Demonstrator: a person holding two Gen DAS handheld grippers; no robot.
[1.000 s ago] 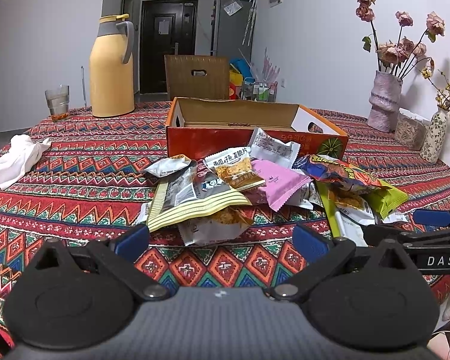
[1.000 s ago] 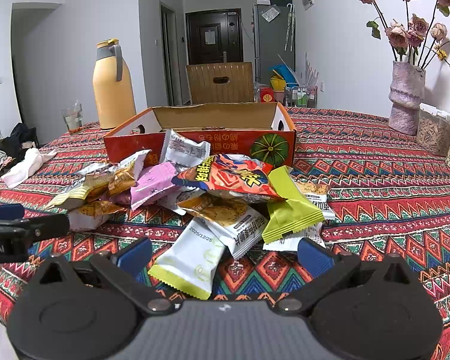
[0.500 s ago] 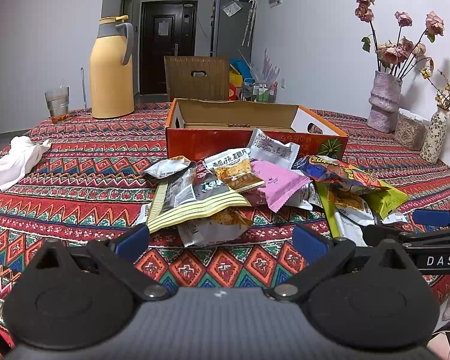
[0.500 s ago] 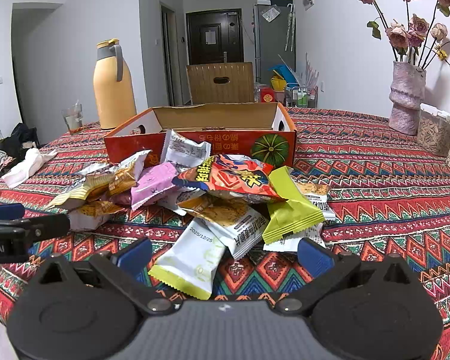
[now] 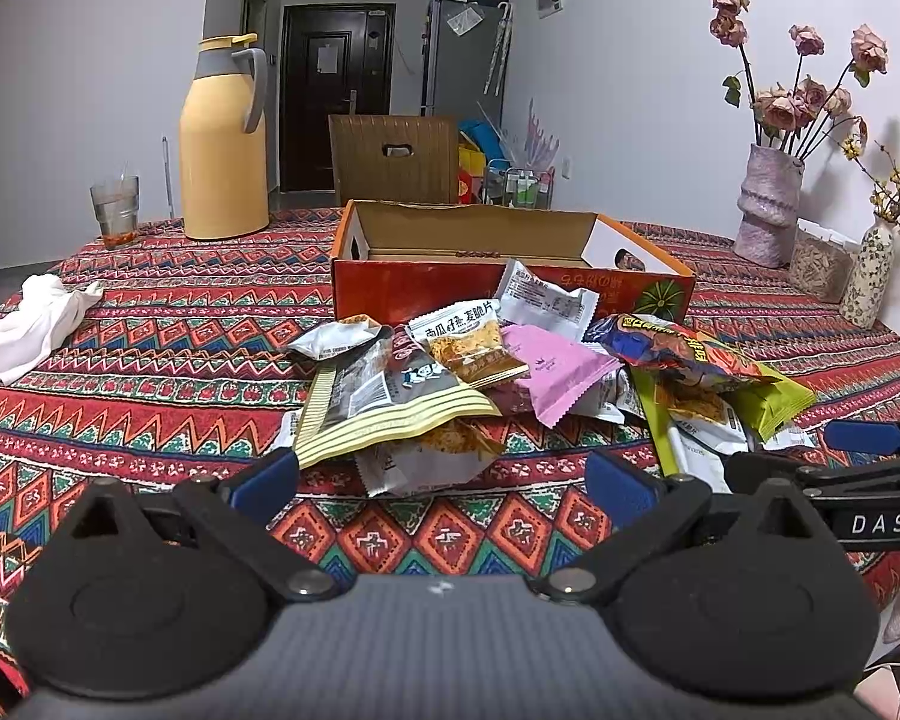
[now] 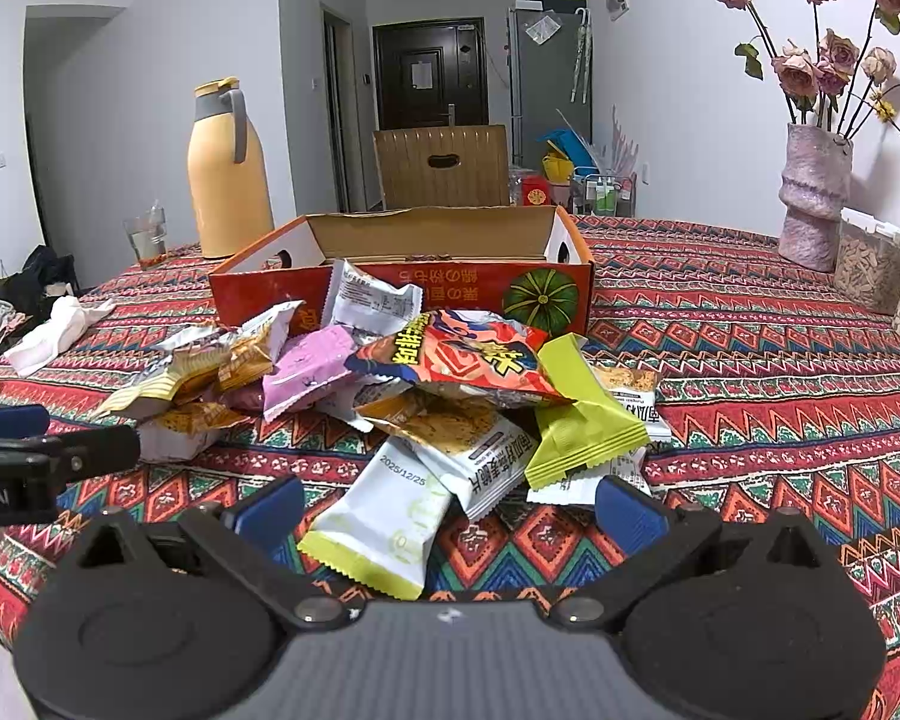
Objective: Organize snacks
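Patterned red zigzag tablecloth (image 5: 150,360) carries an open orange cardboard box (image 5: 450,294) mid-table, a messy pile of foil snack packets (image 6: 438,396) spilling off its front wall toward the near edge, and both the left gripper (image 5: 444,480) and right gripper (image 6: 450,510) hovering spread wide, holding nothing.

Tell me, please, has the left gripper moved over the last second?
No. In the left wrist view the left gripper frames the orange box and the thermos just as before.
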